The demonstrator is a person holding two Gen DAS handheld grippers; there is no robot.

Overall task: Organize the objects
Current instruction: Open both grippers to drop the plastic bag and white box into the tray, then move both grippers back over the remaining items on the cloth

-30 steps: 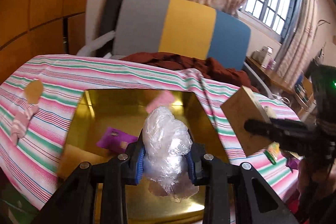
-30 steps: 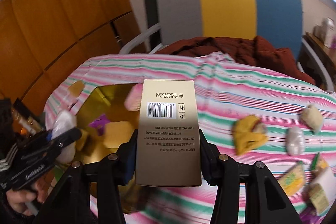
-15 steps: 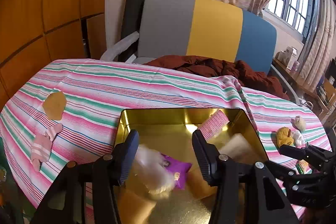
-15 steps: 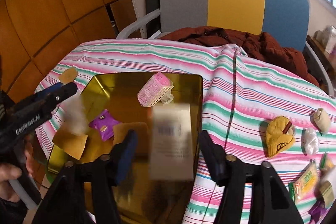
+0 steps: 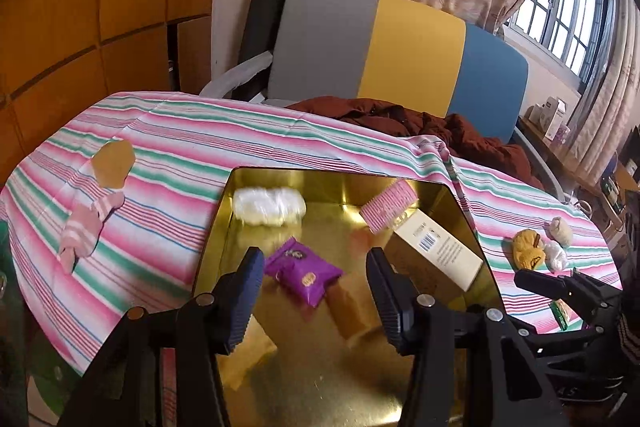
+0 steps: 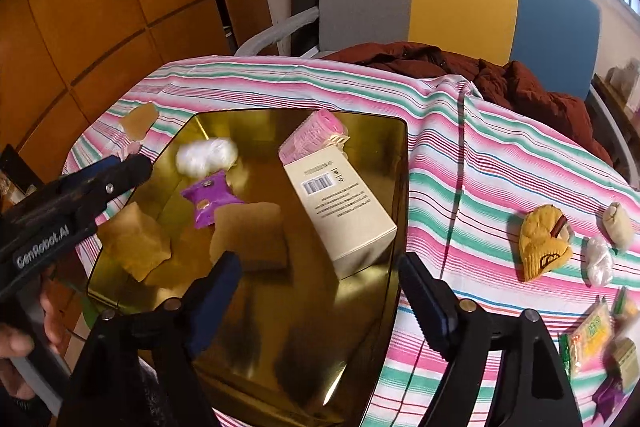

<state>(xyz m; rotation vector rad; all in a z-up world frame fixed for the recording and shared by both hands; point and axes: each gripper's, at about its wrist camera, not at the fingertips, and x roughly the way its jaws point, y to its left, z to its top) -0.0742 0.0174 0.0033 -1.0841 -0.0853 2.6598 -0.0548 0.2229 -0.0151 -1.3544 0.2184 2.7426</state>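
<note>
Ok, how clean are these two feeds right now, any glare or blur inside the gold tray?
Left wrist view: the plastic bag is smeared by motion blur, and the gold tray floor mirrors its contents. Right wrist view: the same bag is blurred, the box barcode reads sharp; fisheye bends the cloth stripes in both.

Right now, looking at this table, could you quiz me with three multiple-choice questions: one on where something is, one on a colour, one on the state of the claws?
1. Where is the cream box?
A. on the chair
B. in the gold tray
C. on the striped cloth

2. What colour is the snack packet in the tray?
A. purple
B. green
C. red

3. How are the two claws?
A. both gripping things
B. one open, one shut
C. both open and empty

Answers: 1 B, the box lies inside the tray. 2 A, its wrapper is purple. 3 C, the left claw and right claw are spread with nothing between.
</note>
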